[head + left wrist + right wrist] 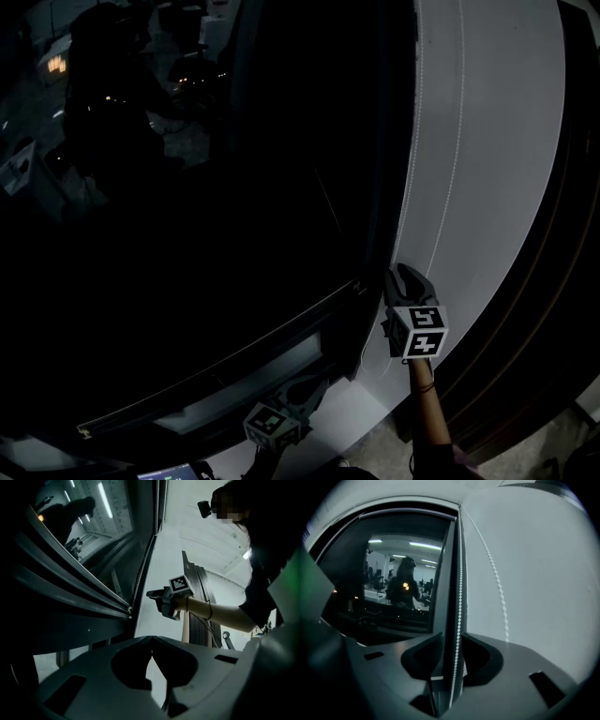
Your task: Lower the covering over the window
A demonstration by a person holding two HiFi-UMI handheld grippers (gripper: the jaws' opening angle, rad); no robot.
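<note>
The dark window (187, 234) fills the left of the head view. Two strands of white bead chain (417, 122) hang down the pale wall beside its frame (375, 187). My right gripper (401, 277) is held up at the frame's edge. In the right gripper view its jaws (452, 637) stand apart with one chain strand (459, 602) running between them, and the pads do not press on it. The other strand (497, 583) hangs free to the right. My left gripper (309, 389) stays low by the sill, its jaws (152, 639) shut with their tips touching and nothing in them. I cannot make out the covering itself.
A white wall (487, 141) lies right of the window, with a dark ribbed panel (553, 309) beyond it. The pale sill (234, 375) runs under the glass. The glass reflects a person (405, 588) and ceiling lights. A small lit screen (173, 472) shows at the bottom edge.
</note>
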